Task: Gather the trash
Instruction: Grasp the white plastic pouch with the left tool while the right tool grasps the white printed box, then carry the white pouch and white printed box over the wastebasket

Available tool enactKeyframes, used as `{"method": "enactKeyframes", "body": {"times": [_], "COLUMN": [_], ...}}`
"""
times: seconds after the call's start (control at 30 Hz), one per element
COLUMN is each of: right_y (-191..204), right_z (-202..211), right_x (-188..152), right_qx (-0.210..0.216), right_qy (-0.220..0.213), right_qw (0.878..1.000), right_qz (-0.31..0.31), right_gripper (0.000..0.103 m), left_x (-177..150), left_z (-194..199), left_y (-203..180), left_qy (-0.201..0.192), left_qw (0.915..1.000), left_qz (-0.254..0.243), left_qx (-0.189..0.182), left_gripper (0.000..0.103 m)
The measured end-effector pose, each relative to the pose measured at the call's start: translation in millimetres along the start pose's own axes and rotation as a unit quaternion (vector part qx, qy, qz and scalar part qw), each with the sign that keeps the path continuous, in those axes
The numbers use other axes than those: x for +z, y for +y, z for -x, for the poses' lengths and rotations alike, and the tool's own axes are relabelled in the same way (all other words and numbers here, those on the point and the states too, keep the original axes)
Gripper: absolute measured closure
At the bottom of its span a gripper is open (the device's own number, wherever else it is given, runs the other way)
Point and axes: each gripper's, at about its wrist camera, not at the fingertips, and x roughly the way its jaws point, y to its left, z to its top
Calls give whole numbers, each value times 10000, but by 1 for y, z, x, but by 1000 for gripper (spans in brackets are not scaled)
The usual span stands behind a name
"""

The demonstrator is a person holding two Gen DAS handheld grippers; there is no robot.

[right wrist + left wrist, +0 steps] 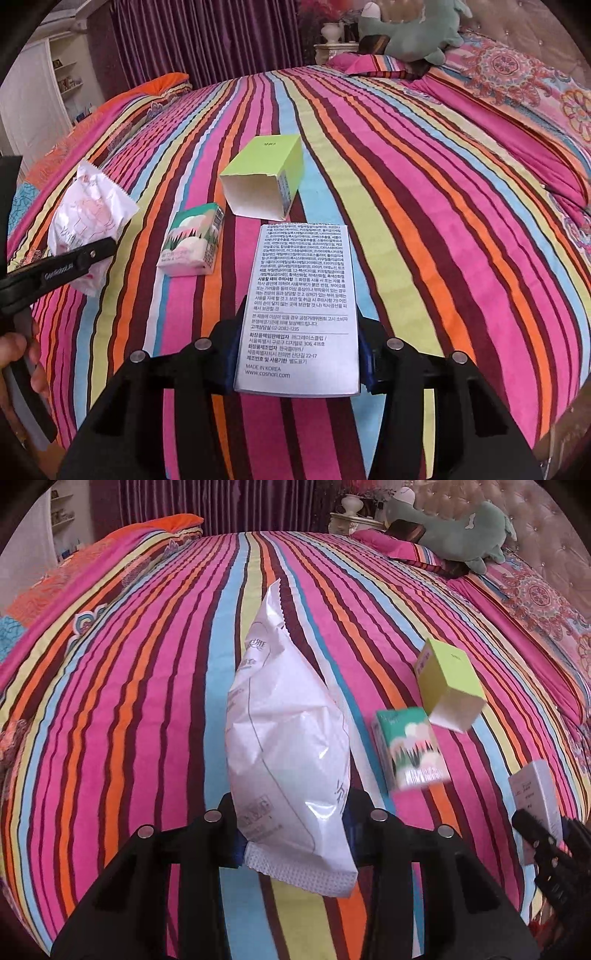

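Currently your left gripper (pixel 291 834) is clamped on a white crinkled snack bag (pixel 286 746), pinched near its sealed lower edge so the bag stands up off the striped bedspread (pixel 129 701). Your right gripper (pixel 297 356) is closed on a white printed carton (pixel 301 306), text side toward the camera, held above the bedspread (pixel 424 221); in the left wrist view that carton (pixel 535 794) shows at the far right edge. Just beyond both grippers, a small teal patterned carton (pixel 410 749) lies on the cover, seen from the right wrist at (pixel 194 242). Just behind it, and possibly touching it, is a lime-green box (pixel 448 685), lying on its side with the open white end facing your right gripper (pixel 264 177). Farther back: a green plush toy (pixel 454 531) rests on the pillows by the tufted headboard (pixel 543 528). Purple curtains (pixel 221 506) hang behind the bed.
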Motion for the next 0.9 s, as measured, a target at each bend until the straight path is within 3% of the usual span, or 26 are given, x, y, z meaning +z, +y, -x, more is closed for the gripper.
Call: {"method": "enactKeyframes", "body": {"times": [0.47, 0.9], "right_y": [-10, -7], "right_z": [49, 102], "right_x": [-33, -95], "right_qx": [123, 289], "right_qy": [-108, -137], "right_qw": [9998, 9995], "right_qz": [-125, -2], "right_gripper": [57, 57], "left_x": [-65, -157], "left_z": [64, 118], "left_y": [-10, -34], "left_qy": [-100, -43], "left_qw": [9998, 9989], "left_qz": [-144, -449], "left_qx": [8, -111], "left_gripper": [66, 66]}}
